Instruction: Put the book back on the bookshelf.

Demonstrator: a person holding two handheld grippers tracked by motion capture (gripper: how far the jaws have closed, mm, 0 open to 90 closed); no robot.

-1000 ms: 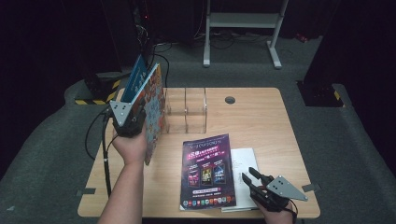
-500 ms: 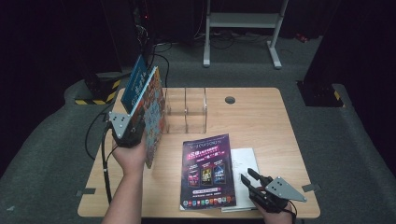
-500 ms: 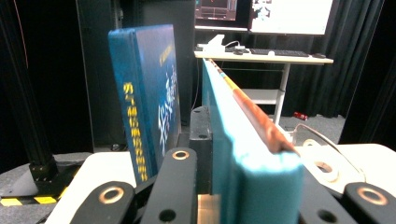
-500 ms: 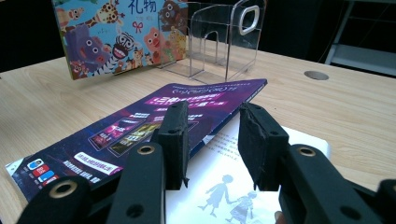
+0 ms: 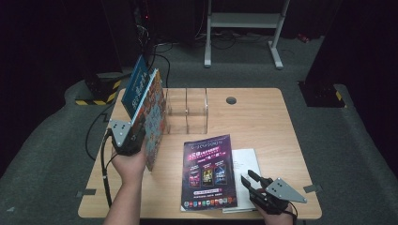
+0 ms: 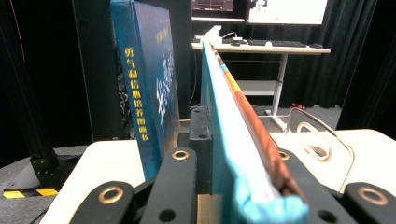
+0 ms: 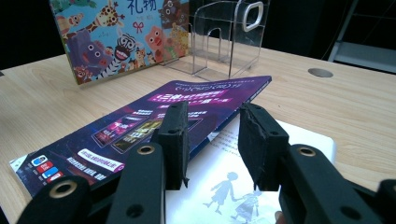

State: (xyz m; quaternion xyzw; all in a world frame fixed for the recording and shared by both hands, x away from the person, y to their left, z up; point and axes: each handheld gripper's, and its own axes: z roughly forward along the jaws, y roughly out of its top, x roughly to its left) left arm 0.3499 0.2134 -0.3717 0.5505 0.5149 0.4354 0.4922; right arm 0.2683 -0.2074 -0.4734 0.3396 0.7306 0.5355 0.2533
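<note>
Two books are involved near the surface's left edge. A thin picture book [image 5: 152,117] with cartoon animals on its cover is clamped by its lower edge in the left claw [image 5: 126,137] and held upright, its long axis running from the near-left toward the clear acrylic book rack [image 5: 187,110] at the far middle. A blue book [image 5: 135,86] is seen just beside it, on its left. The rack's slots lie ahead and to the right of the held book, so the left hand is far nearer them. The right claw [image 5: 256,180] hovers part-open, gripping nothing, over a white booklet [image 5: 246,161] beside a purple brochure [image 5: 209,171] at the near edge.
</note>
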